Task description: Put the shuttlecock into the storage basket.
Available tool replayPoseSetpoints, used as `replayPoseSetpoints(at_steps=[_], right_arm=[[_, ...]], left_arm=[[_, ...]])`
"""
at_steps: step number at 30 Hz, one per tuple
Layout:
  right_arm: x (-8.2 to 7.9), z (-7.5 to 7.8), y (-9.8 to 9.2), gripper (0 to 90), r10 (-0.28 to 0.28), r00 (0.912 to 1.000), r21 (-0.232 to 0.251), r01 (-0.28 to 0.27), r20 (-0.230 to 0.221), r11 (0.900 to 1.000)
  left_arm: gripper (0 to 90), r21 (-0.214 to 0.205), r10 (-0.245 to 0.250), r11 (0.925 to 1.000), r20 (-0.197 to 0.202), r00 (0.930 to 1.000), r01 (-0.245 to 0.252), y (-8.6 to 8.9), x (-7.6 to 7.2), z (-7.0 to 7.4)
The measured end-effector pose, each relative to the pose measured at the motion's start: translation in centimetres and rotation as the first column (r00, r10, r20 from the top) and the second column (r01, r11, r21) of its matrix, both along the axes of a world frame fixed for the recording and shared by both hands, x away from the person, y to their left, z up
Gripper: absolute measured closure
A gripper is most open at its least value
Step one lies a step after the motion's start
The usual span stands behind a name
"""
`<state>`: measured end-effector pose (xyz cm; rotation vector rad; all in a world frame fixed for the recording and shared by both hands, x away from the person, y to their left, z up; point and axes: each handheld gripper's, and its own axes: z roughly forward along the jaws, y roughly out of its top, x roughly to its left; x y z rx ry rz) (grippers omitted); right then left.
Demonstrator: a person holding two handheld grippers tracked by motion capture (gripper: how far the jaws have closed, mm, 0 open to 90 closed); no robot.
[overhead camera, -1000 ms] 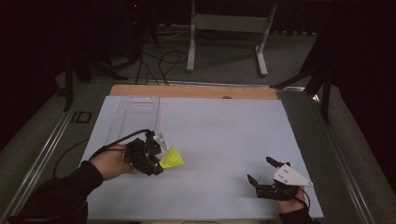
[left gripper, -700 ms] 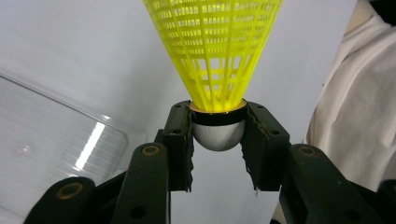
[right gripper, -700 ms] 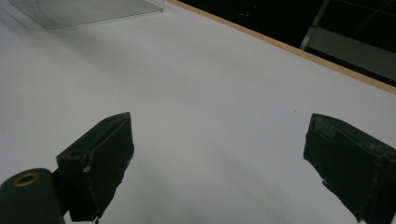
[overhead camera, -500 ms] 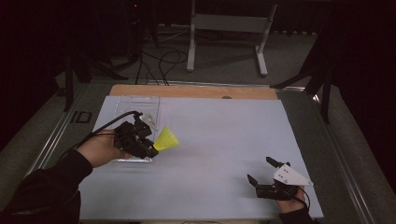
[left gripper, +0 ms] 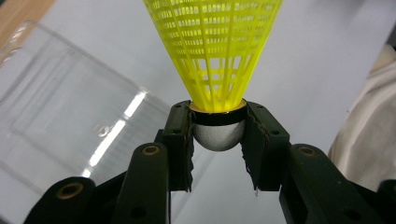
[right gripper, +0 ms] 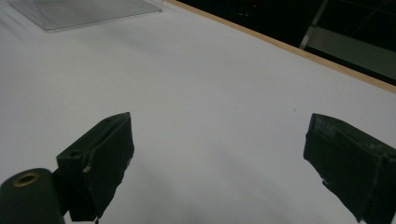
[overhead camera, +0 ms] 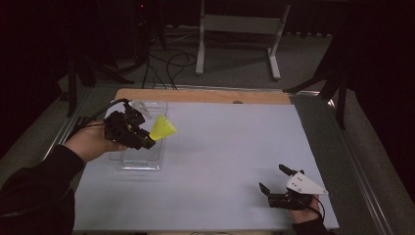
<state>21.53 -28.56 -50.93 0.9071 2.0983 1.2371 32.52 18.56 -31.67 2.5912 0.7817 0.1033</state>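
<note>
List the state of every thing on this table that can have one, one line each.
Shuttlecock: off the table, clamped at its silver cap, skirt pointing away from the gripper.
Left gripper: shut on the shuttlecock, held over the box.
Clear box: lying flat on the table, open, nothing seen in it.
Right gripper: open, nothing between its jaws, low at the table's near right.
</note>
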Motion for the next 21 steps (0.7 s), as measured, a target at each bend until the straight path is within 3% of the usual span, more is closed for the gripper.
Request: replayPoseSetpoints(at_steps=[5, 10, 14, 16, 21], right_arm=[[0.0, 0.0, 0.0, 8.4, -0.001, 1.0, 0.002, 0.001, 0.0, 1.0], [0.0, 0.0, 0.0, 8.4, -0.001, 1.0, 0.002, 0.001, 0.0, 1.0], [0.0, 0.0, 0.0, 8.3, -0.001, 1.0, 0.001, 0.001, 0.0, 1.0], [0.0, 0.0, -0.1, 8.4, -0.002, 1.0, -0.001, 0.002, 0.0, 1.0], [0.0, 0.1, 0.0, 8.4, -0.001, 1.0, -0.004, 0.001, 0.002, 1.0]], left_arm=[[65.3, -0.002, 0.053, 0.9986, 0.028, 0.9982, -0.053, 1.7, 0.5, 1.0], [65.3, -0.006, 0.121, 0.9927, 0.041, 0.9918, -0.121, 3.4, 0.8, 1.0], [65.3, -0.013, 0.203, 0.9793, 0.043, 0.9783, -0.202, 4.7, 1.0, 0.9], [65.2, -0.012, 0.209, 0.978, 0.051, 0.9766, -0.208, 5.0, 1.1, 0.8], [65.3, -0.021, 0.279, 0.9603, 0.048, 0.9592, -0.278, 6.3, 1.2, 0.2]])
